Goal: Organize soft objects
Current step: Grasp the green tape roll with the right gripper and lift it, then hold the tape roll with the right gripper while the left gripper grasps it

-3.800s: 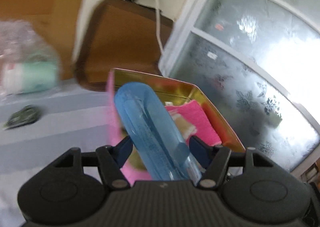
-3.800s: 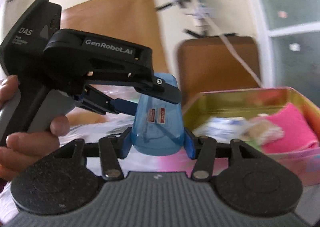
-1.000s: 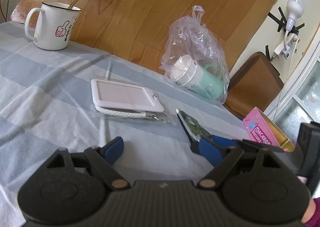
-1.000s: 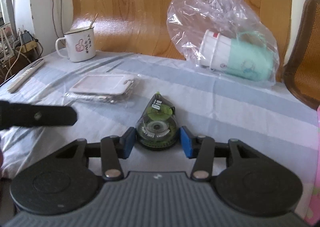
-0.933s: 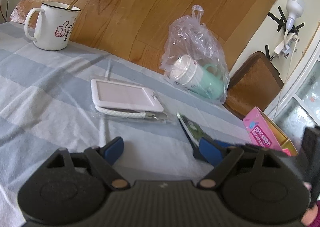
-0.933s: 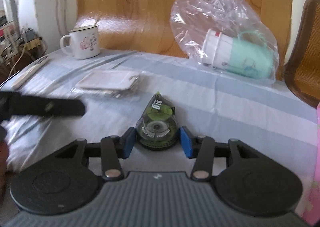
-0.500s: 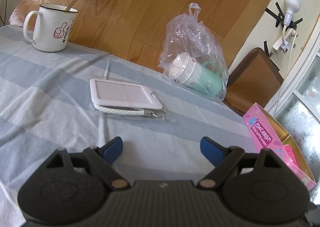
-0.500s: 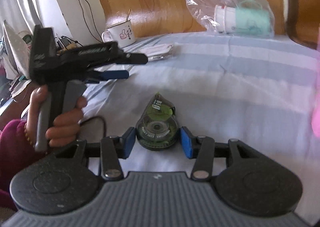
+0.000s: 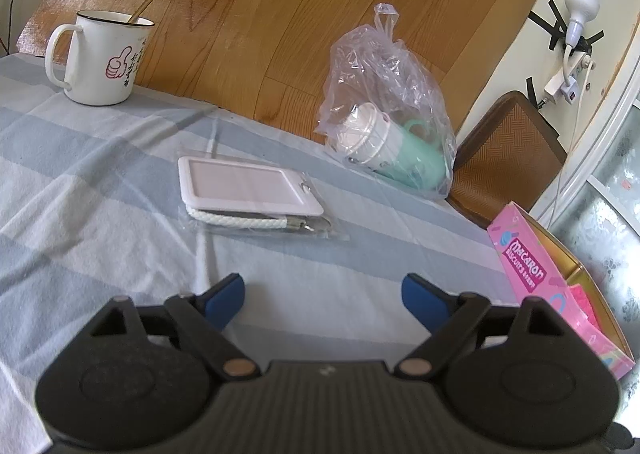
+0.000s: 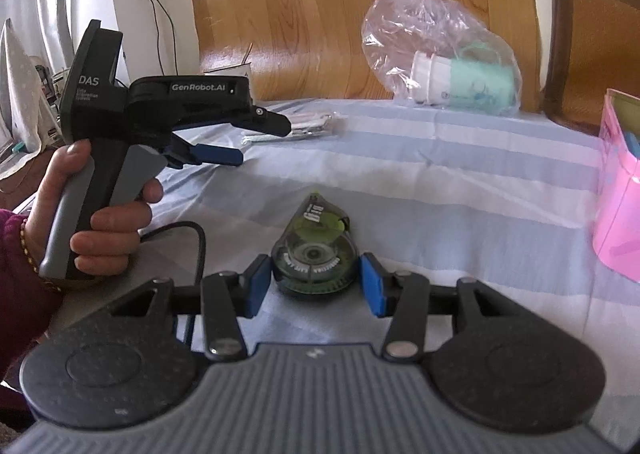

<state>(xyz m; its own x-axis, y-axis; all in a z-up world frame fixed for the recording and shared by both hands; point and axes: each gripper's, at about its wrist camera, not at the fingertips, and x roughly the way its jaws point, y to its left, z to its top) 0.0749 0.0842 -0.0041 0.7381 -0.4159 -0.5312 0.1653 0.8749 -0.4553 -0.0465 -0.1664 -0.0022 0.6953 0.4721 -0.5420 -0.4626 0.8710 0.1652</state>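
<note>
Left wrist view: the left gripper (image 9: 322, 292) hovers with jaws wide apart and empty above the striped tablecloth (image 9: 80, 214). Ahead lies the bagged card holder (image 9: 250, 190), light, flat and slippery in its wrapper; it is best pinched across a short edge. A mug (image 9: 100, 58), a bagged cup (image 9: 394, 152) and the pink tin (image 9: 524, 254) stand well apart from it.

Right wrist view: the right gripper (image 10: 316, 286) holds the correction tape (image 10: 314, 254) clamped by its sides, a small, hard, light thing. Nothing blocks the way to the pink tin on the right.
</note>
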